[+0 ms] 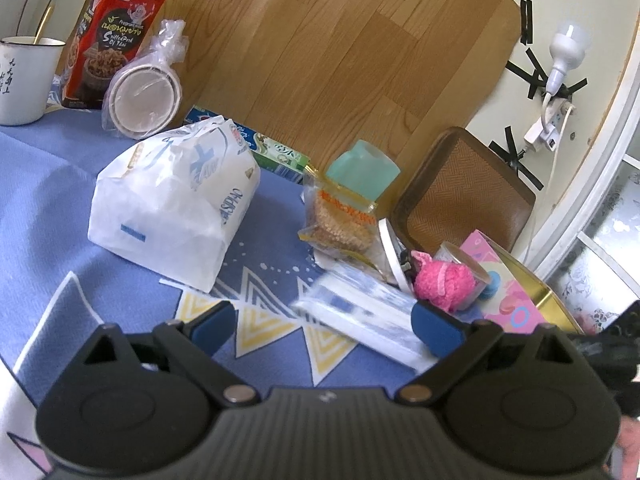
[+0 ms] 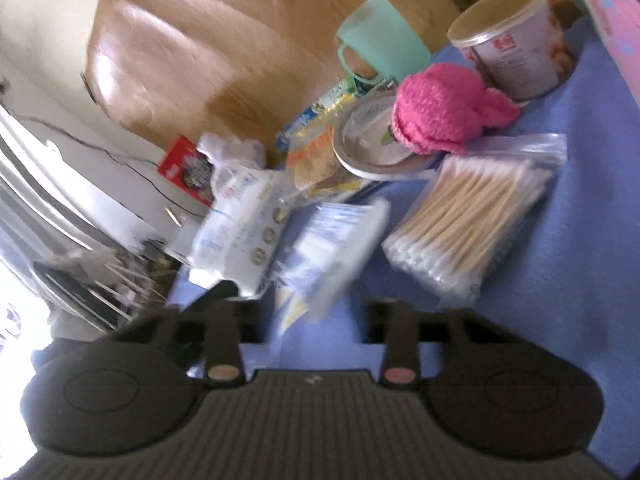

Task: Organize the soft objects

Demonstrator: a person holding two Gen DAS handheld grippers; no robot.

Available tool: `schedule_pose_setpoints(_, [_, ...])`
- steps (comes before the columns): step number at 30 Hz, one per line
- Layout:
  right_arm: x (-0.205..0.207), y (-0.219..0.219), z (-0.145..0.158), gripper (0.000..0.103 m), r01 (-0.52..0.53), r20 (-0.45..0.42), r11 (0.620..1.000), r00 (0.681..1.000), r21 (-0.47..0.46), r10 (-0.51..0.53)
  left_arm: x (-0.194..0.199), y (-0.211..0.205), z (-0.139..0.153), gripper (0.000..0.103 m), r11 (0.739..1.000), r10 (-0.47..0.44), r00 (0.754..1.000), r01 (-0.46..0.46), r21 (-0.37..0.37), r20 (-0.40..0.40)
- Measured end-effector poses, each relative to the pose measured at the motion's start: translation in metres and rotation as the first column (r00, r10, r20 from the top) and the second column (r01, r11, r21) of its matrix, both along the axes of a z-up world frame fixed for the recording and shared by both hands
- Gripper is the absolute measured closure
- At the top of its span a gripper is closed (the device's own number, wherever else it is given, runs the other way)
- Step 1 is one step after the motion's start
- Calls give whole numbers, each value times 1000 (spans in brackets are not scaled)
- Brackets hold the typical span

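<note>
The table [image 1: 48,168], under a blue patterned cloth, carries a crowd of things. Largest is the white tissue pack [image 1: 172,200], lying left of centre at mid distance. Right of it sit a snack bag [image 1: 340,220] and a mint cup [image 1: 364,168], and at the far left a red box [image 1: 108,36] and a white mug [image 1: 24,80]. In the right wrist view a zip bag of cotton swabs [image 2: 472,216] lies to the right. Behind it, near a paper tub [image 2: 516,40], rests a pink knitted piece [image 2: 440,108].

The left gripper [image 1: 326,328] stands wide, its blue pads either side of bare cloth, holding nothing.

The right gripper [image 2: 312,312] looks drawn narrow on the near end of a small white and blue soft packet [image 2: 336,244]. The picture is smeared, and the fingertips cannot be made out, but the packet hangs up out of the space between its arms. In the left wrist view the same packet sits just beyond the right-hand pad, also blurred.

The step seems to be carrying this packet to where the soft things belong, likely beside the tissue pack. To do it well, keep the pinch firm on the end, since a limp packet droops and can slip. Lift it clear of the swab bag and the snack bag before swinging across, and set it flat before letting go.
</note>
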State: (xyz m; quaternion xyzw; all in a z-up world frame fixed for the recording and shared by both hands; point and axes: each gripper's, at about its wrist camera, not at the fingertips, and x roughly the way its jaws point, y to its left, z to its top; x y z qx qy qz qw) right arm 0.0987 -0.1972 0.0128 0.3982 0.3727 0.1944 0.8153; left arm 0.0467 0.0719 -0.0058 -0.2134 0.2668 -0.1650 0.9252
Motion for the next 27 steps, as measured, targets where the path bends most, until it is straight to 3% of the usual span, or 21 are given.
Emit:
schedule_pose_setpoints(2, [-1, 3, -2, 99, -14, -13, 999, 1000, -36, 14, 0, 1, 0, 5, 1000, 1, 1000, -1, -2, -2])
schedule_pose_setpoints(5, [-12, 2, 1, 100, -25, 29, 996, 999, -91, 28, 1, 2, -1, 5, 1000, 3, 1000, -3, -9, -7])
schedule_pose_setpoints(9, [-40, 0, 15, 101, -27, 122, 971, 991, -236, 57, 3, 2, -2, 5, 1000, 2, 1000, -2, -13, -17])
schedule_pose_setpoints(13, [-62, -14, 13, 100, -49, 139, 953, 986, -300, 94, 3, 1, -2, 5, 1000, 5, 1000, -5, -8, -25])
schedule_pose_setpoints(16, [-62, -21, 6, 94, -63, 109, 964, 990, -259, 94, 5, 0, -3, 5, 1000, 2, 999, -2, 0, -32])
schedule_pose_setpoints(18, [-55, -25, 1, 81, -63, 78, 980, 994, -187, 79, 4, -2, -2, 5, 1000, 4, 999, -4, 8, -31])
schedule_pose_setpoints(20, [-51, -23, -1, 50, -66, 53, 992, 996, -108, 72, 3, -2, -2, 5, 1000, 14, 1000, -13, 11, -25])
schedule_pose_setpoints(27, [-21, -2, -2, 46, -44, -25, 999, 999, 15, 44, 2, 3, -2, 5, 999, 34, 999, -34, -6, -23])
